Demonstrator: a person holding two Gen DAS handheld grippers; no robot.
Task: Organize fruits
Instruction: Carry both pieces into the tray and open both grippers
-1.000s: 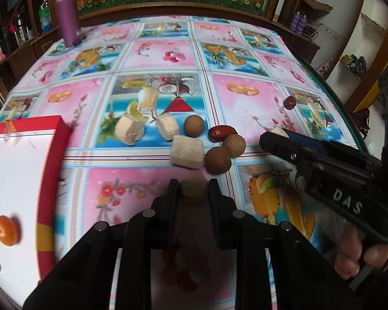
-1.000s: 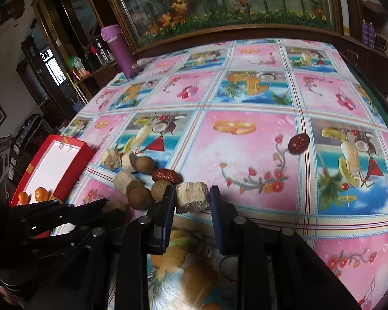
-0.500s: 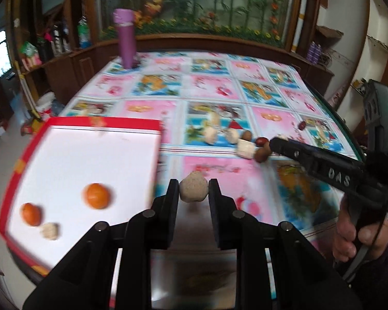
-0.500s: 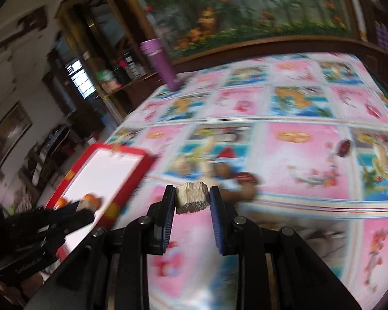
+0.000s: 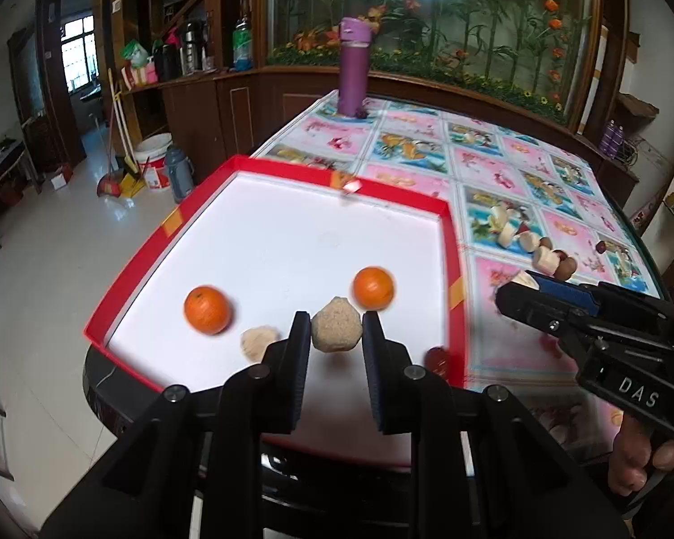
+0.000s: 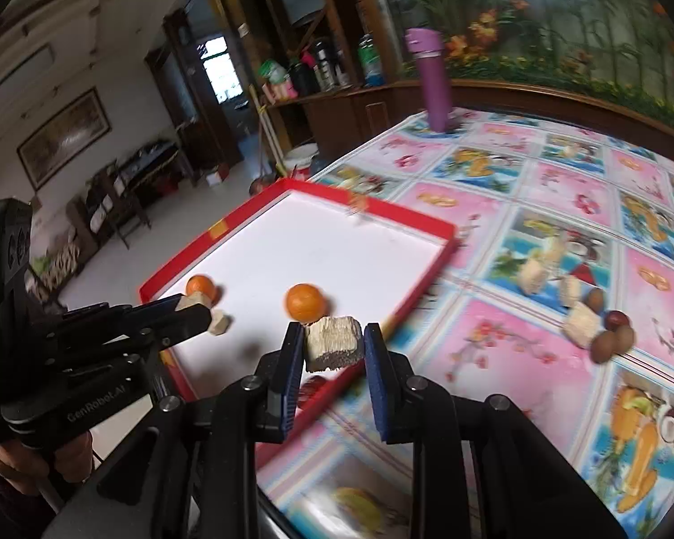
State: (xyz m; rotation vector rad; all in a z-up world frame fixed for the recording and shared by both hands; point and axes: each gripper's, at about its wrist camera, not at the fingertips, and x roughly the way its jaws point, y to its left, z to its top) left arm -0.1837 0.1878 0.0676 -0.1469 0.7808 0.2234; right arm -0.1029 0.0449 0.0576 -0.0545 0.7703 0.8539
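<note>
While both hands angle their tools downward toward the near edge of the desk (image 5: 494,152), the left tongs (image 5: 336,332) hang above the near part of a red-rimmed tray (image 5: 454,269) with a white floor. Its two black fingers are drawn close and pinch a round, tan, rough-skinned fruit (image 5: 337,324) between the blue-lined pads, clear of the tray floor.

Seen from its own camera, the right tongs (image 6: 333,345) are likewise nearly closed, gripping a pale, blocky chunk (image 6: 333,348) with a fibrous, cut-looking surface; the chunk sits over the tray's near right rim (image 6: 409,301). In the left view these tongs reach in from the right edge, a hand (image 5: 638,458) wrapped round the handle below.

Inside the tray lie two oranges (image 5: 207,309) (image 5: 373,288), well apart, a small pale piece (image 5: 258,342) just left of the left tongs, and a dark red fruit (image 5: 437,358) at the near right corner.

Farther right on the patterned desk cloth sits a loose cluster: several pale chunks (image 6: 583,324), brown round fruits (image 6: 605,345) and a dark red one (image 6: 615,319), some touching. A purple bottle (image 5: 354,72) stands upright at the far edge of the desk.
</note>
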